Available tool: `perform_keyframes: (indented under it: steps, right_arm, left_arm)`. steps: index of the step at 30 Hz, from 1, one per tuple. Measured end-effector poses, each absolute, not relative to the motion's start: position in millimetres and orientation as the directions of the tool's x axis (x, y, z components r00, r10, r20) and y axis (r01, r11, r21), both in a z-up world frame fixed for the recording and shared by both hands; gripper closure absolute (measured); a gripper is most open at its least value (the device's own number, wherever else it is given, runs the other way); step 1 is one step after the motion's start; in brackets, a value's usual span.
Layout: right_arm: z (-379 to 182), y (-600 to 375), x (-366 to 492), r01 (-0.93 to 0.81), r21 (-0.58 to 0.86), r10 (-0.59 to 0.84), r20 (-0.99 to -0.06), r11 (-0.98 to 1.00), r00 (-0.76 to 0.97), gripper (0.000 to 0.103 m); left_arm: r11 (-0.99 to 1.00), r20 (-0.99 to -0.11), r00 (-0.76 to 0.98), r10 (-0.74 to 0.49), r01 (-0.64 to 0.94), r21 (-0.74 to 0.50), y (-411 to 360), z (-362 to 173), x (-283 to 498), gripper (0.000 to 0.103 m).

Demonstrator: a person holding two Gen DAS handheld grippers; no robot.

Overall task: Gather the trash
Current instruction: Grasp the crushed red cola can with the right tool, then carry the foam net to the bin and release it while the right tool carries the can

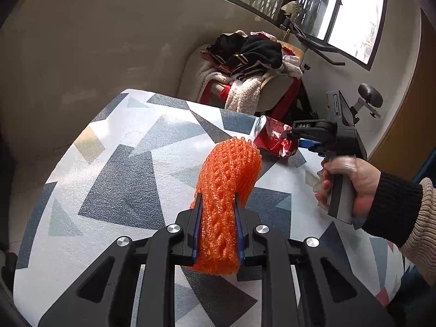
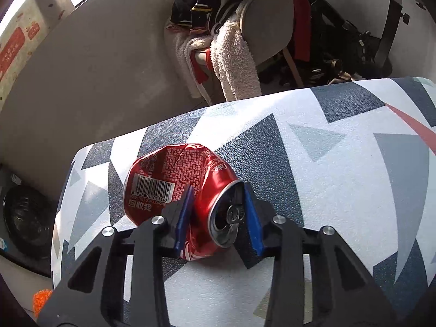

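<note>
My left gripper (image 1: 218,204) is shut on an orange foam net sleeve (image 1: 229,179), which sticks up and forward above the patterned table (image 1: 114,163). A crushed red soda can (image 2: 174,185) lies on its side near the table's far edge. My right gripper (image 2: 218,199) is shut on the can's top end, its blue pads (image 2: 182,215) pressing both sides of the rim. In the left wrist view the red can (image 1: 272,139) is to the right beyond the sleeve, with the right gripper (image 1: 291,135) on it and a person's hand (image 1: 351,182) holding the handle.
A chair (image 1: 253,62) piled with clothes and a fleecy blanket stands just past the table's far edge. A black-lined bin (image 2: 27,218) sits on the floor left of the table. Windows run along the back wall.
</note>
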State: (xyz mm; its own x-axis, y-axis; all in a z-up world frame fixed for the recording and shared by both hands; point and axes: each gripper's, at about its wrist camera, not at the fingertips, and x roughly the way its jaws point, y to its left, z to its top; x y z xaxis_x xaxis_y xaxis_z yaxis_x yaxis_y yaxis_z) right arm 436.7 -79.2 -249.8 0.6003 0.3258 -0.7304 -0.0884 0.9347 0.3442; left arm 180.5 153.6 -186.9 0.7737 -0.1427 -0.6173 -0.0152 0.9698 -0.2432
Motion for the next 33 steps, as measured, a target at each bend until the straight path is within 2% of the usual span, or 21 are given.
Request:
perform_keyframes:
  steps: [6,16,24,33]
  right_arm:
    - [-232.7,-113.3,388.5,-0.175,0.294,0.337,-0.717,0.940,0.611,0.078]
    - [-209.6,-190.0,260.4,-0.247,0.244,0.347,-0.697,0.938,0.628,0.078]
    - [-199.6,-244.7,170.1,-0.239,0.270,0.360,-0.669,0.933,0.650,0.078]
    - [-188.3,-274.6,110.0,-0.247,0.298,0.384,-0.628,0.922,0.676,0.078]
  left_arm:
    - [0.964,-0.610,0.772,-0.176,0.010,-0.265,135.6,-180.0,171.5,0.084]
    - [0.959,-0.622,0.742,-0.250,0.102,-0.264,68.7,-171.0,123.0,0.084]
    - [0.956,-0.633,0.719,-0.285,0.168,-0.240,17.7,-163.5,70.0,0.084]
    - [0.954,-0.644,0.704,-0.299,0.198,-0.226,-11.4,-169.5,14.3,0.084]
